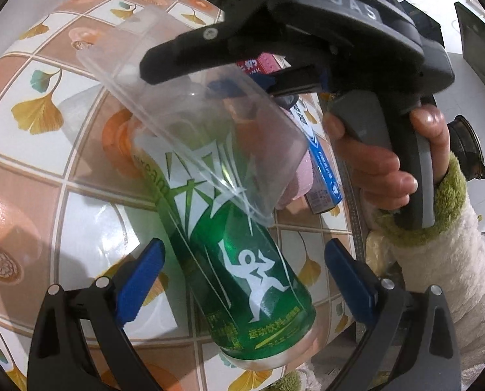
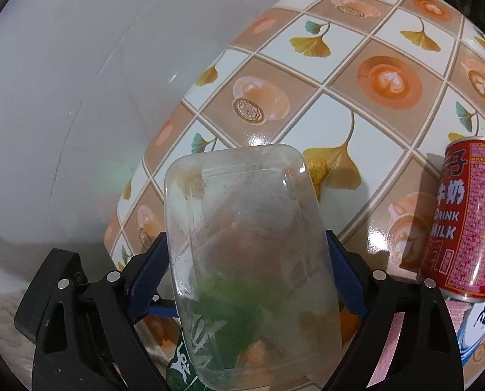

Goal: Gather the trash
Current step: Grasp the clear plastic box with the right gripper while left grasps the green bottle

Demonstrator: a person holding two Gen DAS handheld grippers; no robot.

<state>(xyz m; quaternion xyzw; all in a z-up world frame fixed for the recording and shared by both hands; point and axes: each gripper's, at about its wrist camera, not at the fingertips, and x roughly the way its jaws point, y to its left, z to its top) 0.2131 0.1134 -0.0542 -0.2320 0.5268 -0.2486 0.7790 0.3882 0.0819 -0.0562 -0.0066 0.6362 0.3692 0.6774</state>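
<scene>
Right gripper [image 2: 245,273]: jaws clamped on clear tub [image 2: 242,254], held over table [image 2: 356,104]. Left gripper [image 1: 242,280]: jaws apart, either side of green bottle [image 1: 242,277].

Left wrist view: sits behind the left gripper [image 1: 242,283], looking forward and down onto the table [image 1: 31,169] from close by; the bottle [image 1: 242,260] lies between the fingers, very near the lens.
Left view, far side: faces the right gripper [image 1: 210,75] and the hand [image 1: 379,169] holding it.
Right wrist view: sits behind the right gripper [image 2: 245,277], looking down and across the table [image 2: 340,65] toward a pale wall [image 2: 63,81]; the tray [image 2: 249,260] fills the centre, very close.
Shared: tray [image 1: 190,110], bottle [image 2: 190,368], red can [image 2: 467,218], the tiled tabletop.
Relation: the two views face roughly toward each other.
</scene>
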